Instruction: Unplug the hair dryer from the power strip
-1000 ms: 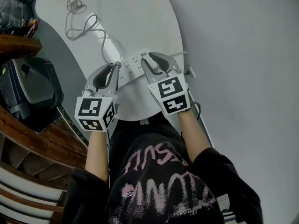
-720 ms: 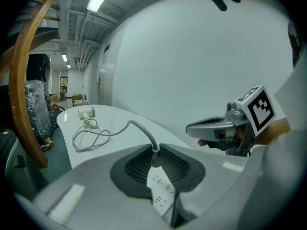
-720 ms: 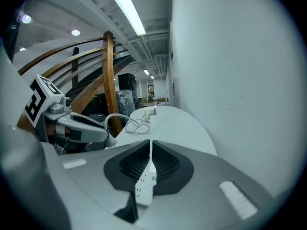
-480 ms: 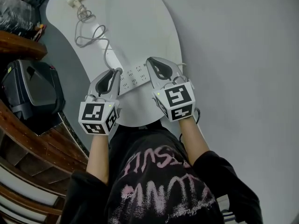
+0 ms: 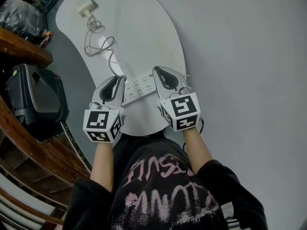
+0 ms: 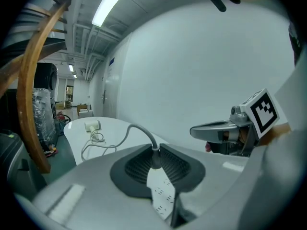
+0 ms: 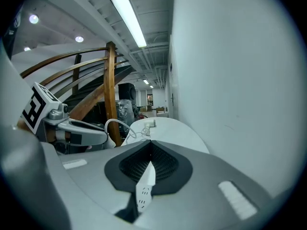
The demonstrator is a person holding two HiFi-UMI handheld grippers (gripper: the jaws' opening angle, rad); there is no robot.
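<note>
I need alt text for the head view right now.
The left claw clamps the cord where it meets a white power strip; the right claw clamps the strip's other end. The hair dryer lies at the far end of the table.

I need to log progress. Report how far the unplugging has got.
Done: the right gripper is shut on the power strip, bracing it on the table.
In hand: the left gripper is shut on the hair dryer cord where it meets the strip.
Left: pulling it out. The cord reaches the strip, so nothing shows it unplugged. The hair dryer lies at the far end.
</note>
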